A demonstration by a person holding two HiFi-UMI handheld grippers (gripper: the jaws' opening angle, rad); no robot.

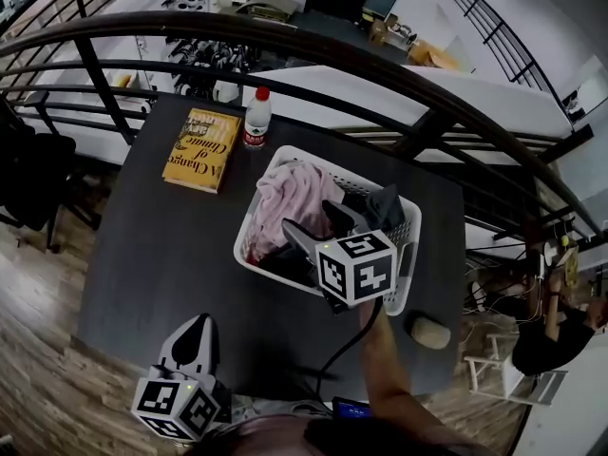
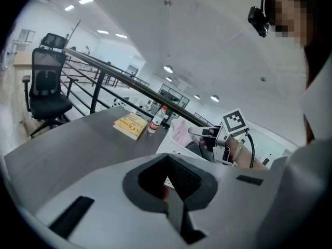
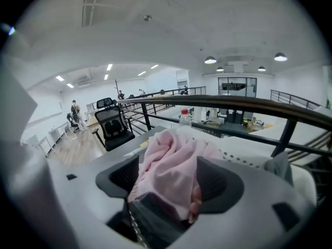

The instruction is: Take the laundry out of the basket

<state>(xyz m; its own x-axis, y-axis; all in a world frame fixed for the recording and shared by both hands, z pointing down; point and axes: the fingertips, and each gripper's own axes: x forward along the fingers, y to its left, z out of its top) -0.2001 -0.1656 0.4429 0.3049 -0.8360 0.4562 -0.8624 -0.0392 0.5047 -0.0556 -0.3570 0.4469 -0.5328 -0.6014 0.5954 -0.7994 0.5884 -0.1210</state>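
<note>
Found a white perforated plastic laundry basket (image 1: 255,207) right of centre in the head view, standing on a dark grey square table (image 1: 161,255). Saw it full of laundry: a crumpled pale pink cloth (image 1: 290,198) heaped in the upper left part, dark grey and black garments (image 1: 275,264) along the lower and right parts. Nothing of the laundry lifted clear of the rim.

Placed the right gripper (image 1: 309,215) over the middle of the basket, tilted down into it, with the marker cube (image 1: 356,266) toward the lower right and a bare forearm (image 1: 380,359) behind it. Read its jaws in the right gripper view (image 3: 168,165) as spread wide, with the pink cloth (image 3: 171,160) bunched in the gap between the two dark pads. Made out no firm squeeze on the fabric.

Found the left gripper (image 1: 198,323) at the lower left of the head view, over the near table edge and well apart from the basket. Read its jaws in the left gripper view (image 2: 168,165) as pressed together, pads meeting along one seam.

Noted a yellow book (image 1: 201,148) lying flat at the upper left of the table, and just right of it an upright clear plastic bottle with a red cap (image 1: 256,120), both apart from the basket. Spotted a small tan rounded object (image 1: 429,332) at the table's lower right corner. Saw a curved black metal railing (image 1: 313,46) beyond the far table edge, and a black office chair (image 2: 46,82) at the left of the left gripper view.
</note>
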